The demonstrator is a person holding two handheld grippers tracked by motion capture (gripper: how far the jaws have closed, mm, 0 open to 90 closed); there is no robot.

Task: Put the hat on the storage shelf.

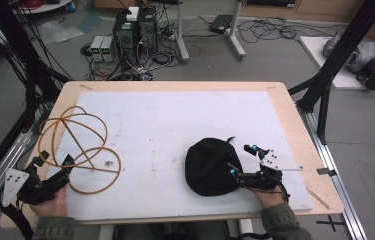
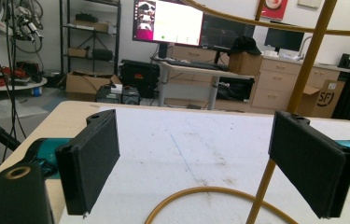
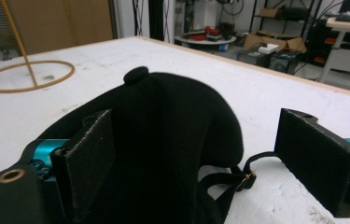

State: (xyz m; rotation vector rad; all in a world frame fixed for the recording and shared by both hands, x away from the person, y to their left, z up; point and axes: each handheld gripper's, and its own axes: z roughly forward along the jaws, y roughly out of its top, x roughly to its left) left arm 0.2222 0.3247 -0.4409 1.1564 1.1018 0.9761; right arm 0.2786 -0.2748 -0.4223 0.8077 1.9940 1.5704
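A black cap (image 1: 210,167) lies on the white mat (image 1: 175,117) at the near right. My right gripper (image 1: 241,160) is open at the cap's right edge. In the right gripper view the cap (image 3: 163,126) sits between the spread jaws of the right gripper (image 3: 200,158), with its strap and buckle (image 3: 243,179) beside the right jaw. A yellow wire frame (image 1: 120,169) of rings and a rod stands at the near left. My left gripper (image 1: 54,161) is open at the frame's near side. The frame's rod (image 2: 309,60) and bottom ring (image 2: 210,189) lie between the left gripper's (image 2: 196,158) jaws, untouched.
The wooden table (image 1: 175,86) carries the mat, bare across its middle and back. Black frame posts (image 1: 325,90) stand at the right edge, and more posts with cables run along the left. Computers (image 1: 135,30) and cables sit on the floor beyond the far edge.
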